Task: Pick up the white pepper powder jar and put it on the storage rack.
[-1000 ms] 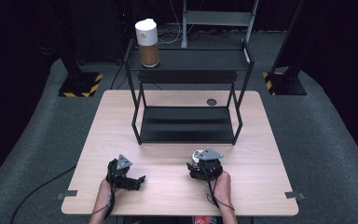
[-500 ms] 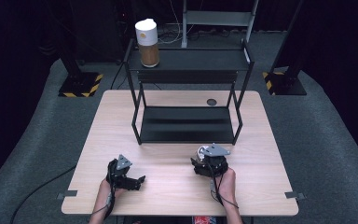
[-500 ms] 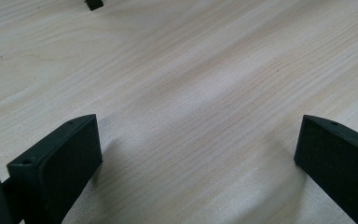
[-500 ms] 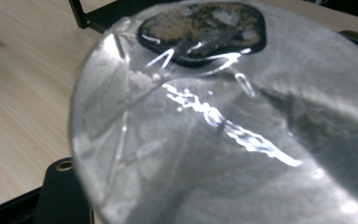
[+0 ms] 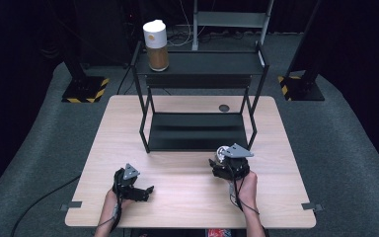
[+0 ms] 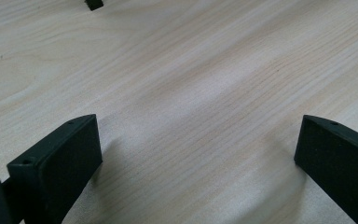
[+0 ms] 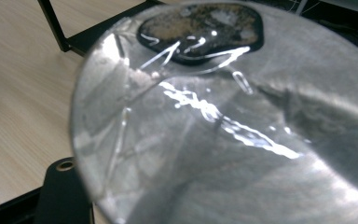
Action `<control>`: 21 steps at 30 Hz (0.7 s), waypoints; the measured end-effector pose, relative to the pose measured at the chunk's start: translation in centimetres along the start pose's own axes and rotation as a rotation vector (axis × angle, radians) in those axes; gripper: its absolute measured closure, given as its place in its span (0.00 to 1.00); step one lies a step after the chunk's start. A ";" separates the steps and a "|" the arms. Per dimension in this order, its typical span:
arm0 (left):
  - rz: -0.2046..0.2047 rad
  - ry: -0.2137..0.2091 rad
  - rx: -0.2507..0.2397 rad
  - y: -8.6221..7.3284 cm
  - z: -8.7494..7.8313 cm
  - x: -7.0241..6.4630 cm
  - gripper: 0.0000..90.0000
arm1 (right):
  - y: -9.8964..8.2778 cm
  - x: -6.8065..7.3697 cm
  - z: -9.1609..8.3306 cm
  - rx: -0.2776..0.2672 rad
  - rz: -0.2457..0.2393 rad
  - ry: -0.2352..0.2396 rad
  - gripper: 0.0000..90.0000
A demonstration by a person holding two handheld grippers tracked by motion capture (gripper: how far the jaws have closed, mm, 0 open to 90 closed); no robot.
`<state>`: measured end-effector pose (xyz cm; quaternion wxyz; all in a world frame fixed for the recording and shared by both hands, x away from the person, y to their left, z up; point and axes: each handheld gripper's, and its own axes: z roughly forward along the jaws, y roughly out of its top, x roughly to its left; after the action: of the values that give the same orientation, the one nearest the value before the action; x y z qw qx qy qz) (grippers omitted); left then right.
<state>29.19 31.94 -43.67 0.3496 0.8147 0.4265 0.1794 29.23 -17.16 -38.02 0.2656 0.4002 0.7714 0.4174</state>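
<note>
My right gripper (image 5: 225, 162) hovers just in front of the black rack's (image 5: 197, 131) lower shelf, shut on a shiny, clear rounded container (image 5: 219, 153). In the right gripper view the container (image 7: 223, 126) looms close, creased and reflective, with a dark patch at its far end; one black finger (image 7: 63, 196) shows at its left side. My left gripper (image 5: 145, 190) lies low over the wooden table (image 5: 128, 123) near the front left. Its jaws stand wide apart in the left gripper view (image 6: 198, 135), with bare wood between them.
The two-level black rack stands at the table's middle back. A white-and-tan canister (image 5: 156, 45) sits on the left of its top shelf. A small dark disc (image 5: 223, 107) lies on the table behind the rack. Striped stand bases (image 5: 86, 89) flank the table on the floor.
My right gripper has risen and shifted right and toward the rack with the shiny container in it. The left gripper has stayed in place.
</note>
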 end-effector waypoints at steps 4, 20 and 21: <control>0.000 0.000 0.000 0.0 0.0 0.0 0.00 | 0.6 -0.5 -0.5 -0.012 -0.004 -0.007 0.33; 0.000 0.000 0.000 0.0 0.0 0.0 0.00 | 3.3 -2.3 -1.7 -0.041 -0.002 -0.032 0.33; 0.000 0.000 0.000 0.0 0.0 0.0 0.00 | 3.4 -2.4 -1.7 -0.043 -0.002 -0.032 0.33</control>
<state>29.19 31.94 -43.67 0.3497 0.8146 0.4266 0.1792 30.55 -18.76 -34.06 0.2870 0.4004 0.7582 0.4271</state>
